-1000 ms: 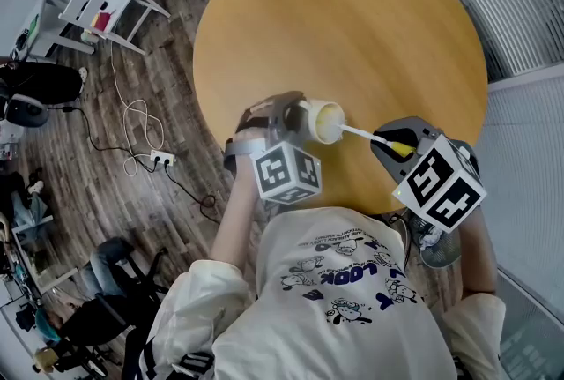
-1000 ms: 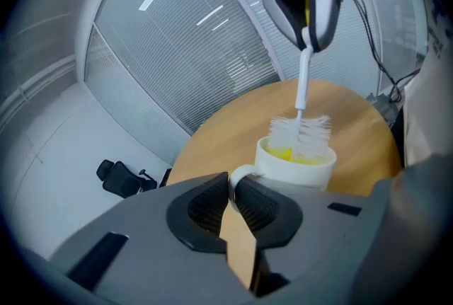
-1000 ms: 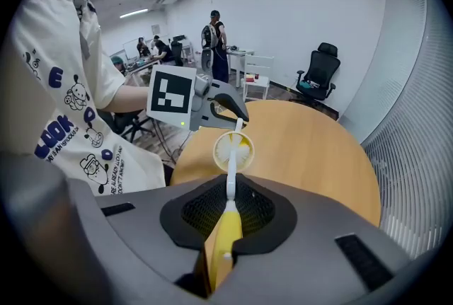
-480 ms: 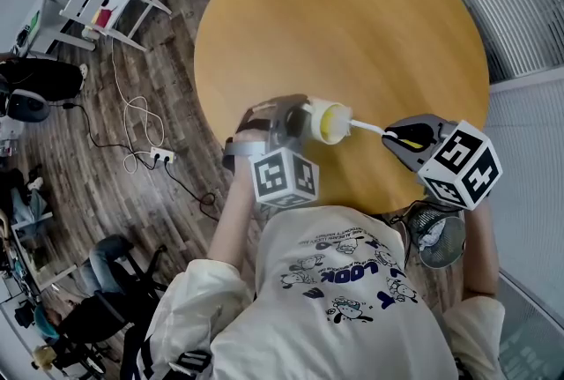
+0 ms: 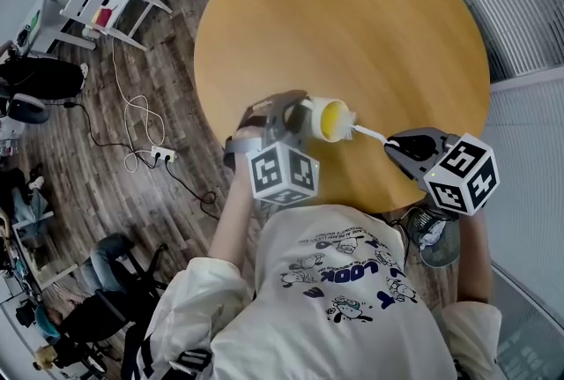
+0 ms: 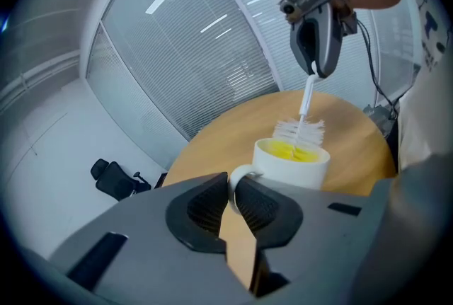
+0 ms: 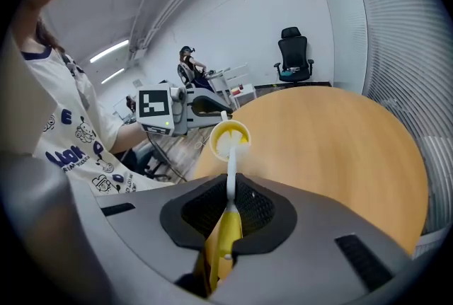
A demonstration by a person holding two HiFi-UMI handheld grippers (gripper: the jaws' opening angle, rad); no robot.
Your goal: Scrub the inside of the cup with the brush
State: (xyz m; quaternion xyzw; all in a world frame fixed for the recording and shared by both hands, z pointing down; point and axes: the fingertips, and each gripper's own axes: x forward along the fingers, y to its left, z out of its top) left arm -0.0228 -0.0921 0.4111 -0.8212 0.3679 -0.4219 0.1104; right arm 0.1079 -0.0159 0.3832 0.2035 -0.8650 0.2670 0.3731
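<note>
My left tongs (image 6: 230, 199) clench the cup (image 5: 330, 120) by its handle, steady for scrubbing. My right tongs (image 7: 226, 219) grasp the brush (image 6: 300, 128), bristles at its mouth

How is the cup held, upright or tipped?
Tipped: the cup turns its mouth sideways toward the brush, yellow inside showing in the head view.

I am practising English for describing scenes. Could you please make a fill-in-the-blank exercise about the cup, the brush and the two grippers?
1. The left gripper holds the cup by its ____.
2. The right gripper grips the brush by the ____ end of its handle.
3. The bristles of the brush are ____ in colour.
4. The table has a ____ top.

Missing words: handle; yellow; white; round.
</note>
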